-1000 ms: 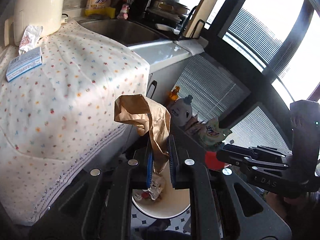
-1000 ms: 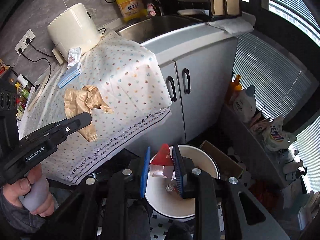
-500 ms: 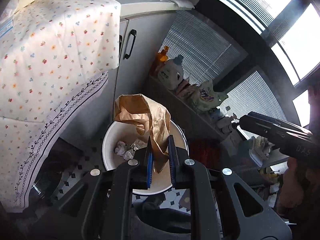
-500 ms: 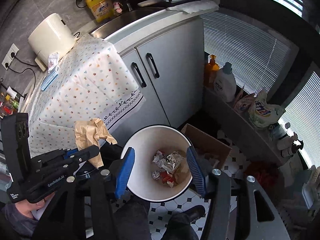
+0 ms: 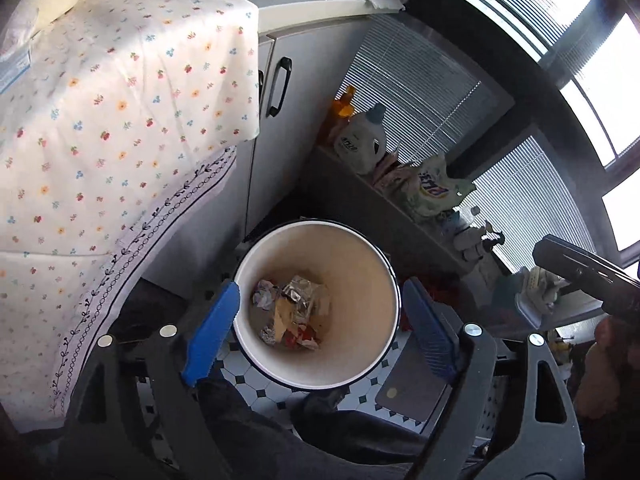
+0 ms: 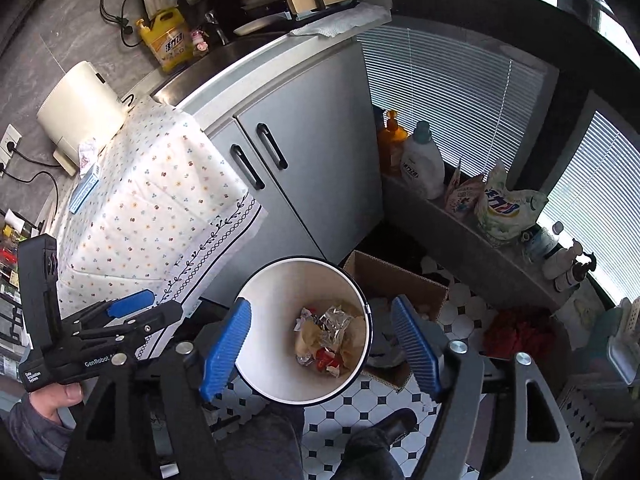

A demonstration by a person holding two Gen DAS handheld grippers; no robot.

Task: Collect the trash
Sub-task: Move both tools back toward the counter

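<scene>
both the left gripper (image 5: pixel 320 336) and right gripper (image 6: pixel 320 344) are hanging wide open, gripping nothing. they are hovering over the bin (image 5: pixel 372 248), where the crumpled trash (image 5: pixel 294 314) is lying.

blue packet (image 5: pixel 14 65) cut off at left edge, detergent label (image 6: pixel 414 172) unreadable

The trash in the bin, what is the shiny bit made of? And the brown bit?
The shiny scrap looks like crumpled metal foil: silvery, sharply creased, glinting. The brown piece seems to be matte kraft paper, dull and softly wrinkled. The bin itself looks like smooth plastic, though enamelled metal is possible.
</scene>
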